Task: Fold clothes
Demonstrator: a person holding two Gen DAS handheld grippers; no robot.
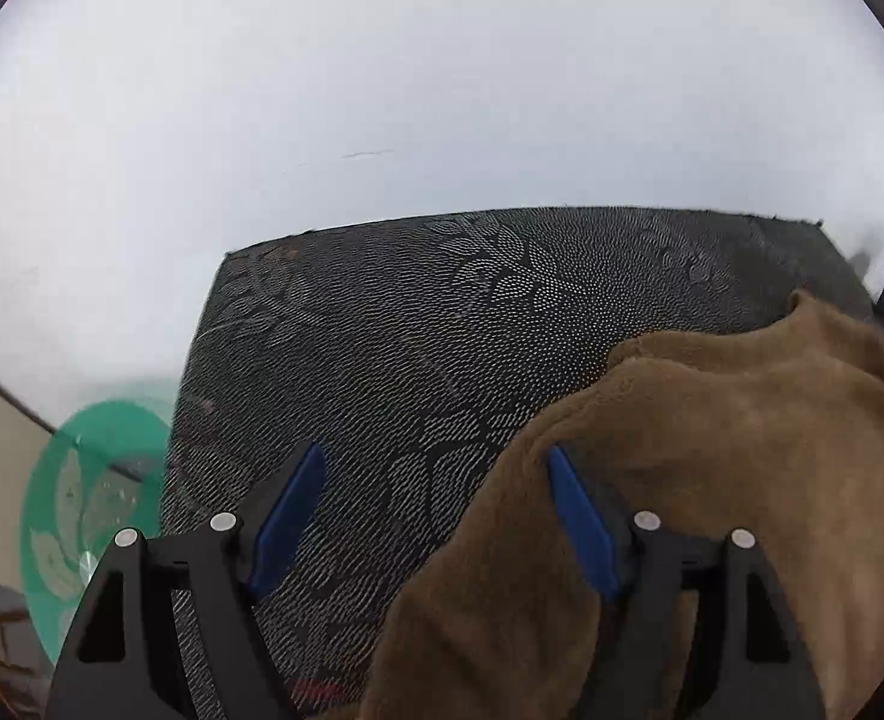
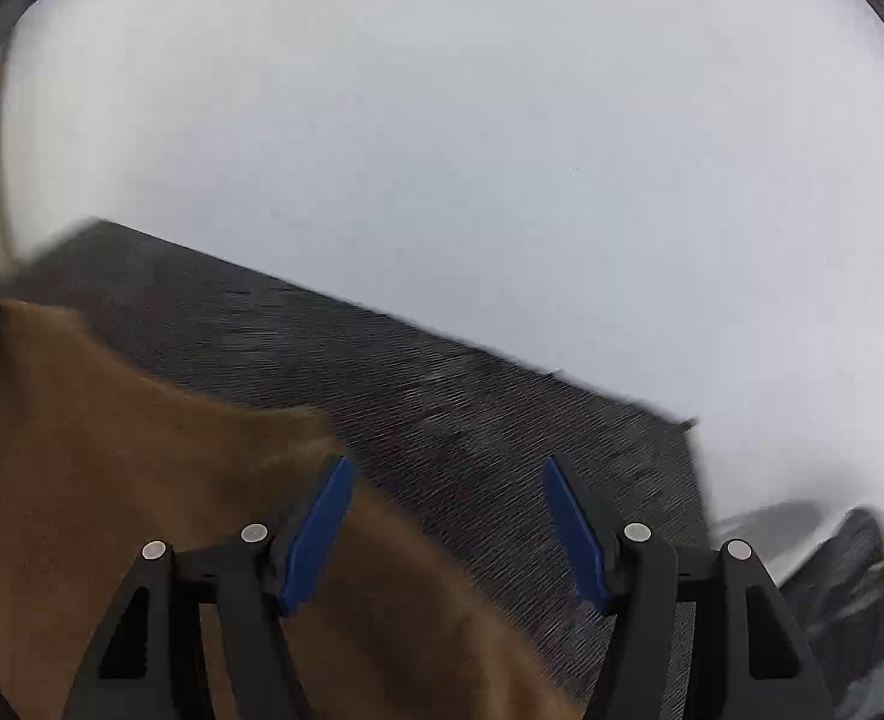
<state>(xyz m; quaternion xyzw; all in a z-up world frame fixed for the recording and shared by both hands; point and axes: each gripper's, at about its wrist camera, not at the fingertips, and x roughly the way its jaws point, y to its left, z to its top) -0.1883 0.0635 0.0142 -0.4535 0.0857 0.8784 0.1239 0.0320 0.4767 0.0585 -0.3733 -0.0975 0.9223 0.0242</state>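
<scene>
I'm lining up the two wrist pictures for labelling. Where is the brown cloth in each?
Left wrist: brown cloth fills the lower right, lying on the dark patterned mat.
Right wrist: brown cloth fills the lower left.
Shared landmark: the mat on the white table.

The right wrist view is smeared: the mat (image 2: pixel 442 396) weave streaks, and dark shapes (image 2: pixel 850 570) at lower right stay unreadable. The brown cloth (image 1: pixel 712 480) runs off the lower edge and hides the mat's near right part.
</scene>
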